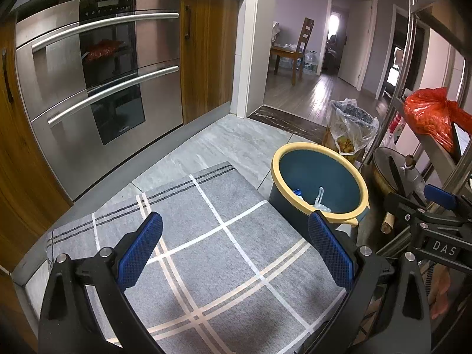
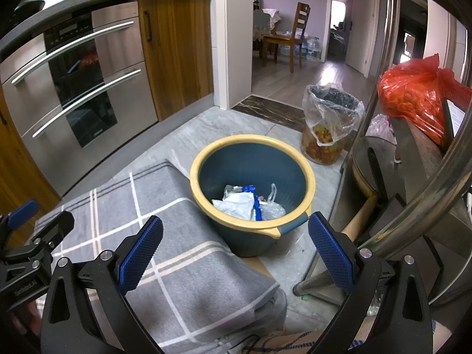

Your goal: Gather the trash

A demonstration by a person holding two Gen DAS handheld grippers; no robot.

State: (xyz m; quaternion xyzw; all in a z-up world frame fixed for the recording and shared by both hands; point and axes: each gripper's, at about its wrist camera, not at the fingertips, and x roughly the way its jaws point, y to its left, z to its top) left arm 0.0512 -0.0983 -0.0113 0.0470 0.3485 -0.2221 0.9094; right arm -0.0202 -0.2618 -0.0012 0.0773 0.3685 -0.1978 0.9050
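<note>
A dark blue bin with a yellow rim (image 2: pixel 295 153) stands on the floor beside a low surface covered by a grey checked cloth (image 2: pixel 177 253). The bin also shows in the left wrist view (image 1: pixel 283 159). Inside lie white plastic bags and a blue-and-white wrapper (image 2: pixel 244 203). My right gripper (image 2: pixel 236 247) is open and empty, hovering just in front of the bin's near rim. My left gripper (image 1: pixel 236 247) is open and empty above the cloth (image 1: pixel 206 250), with the bin at its upper right. The right gripper also shows at the right edge of the left wrist view (image 1: pixel 436 221).
A clear lined bin with orange scraps (image 2: pixel 327 129) stands behind the blue bin. A metal rack (image 2: pixel 413 194) with a red bag (image 2: pixel 419 94) and a pot (image 2: pixel 368 165) is on the right. A steel oven (image 1: pixel 97 88) and wooden cabinets are on the left.
</note>
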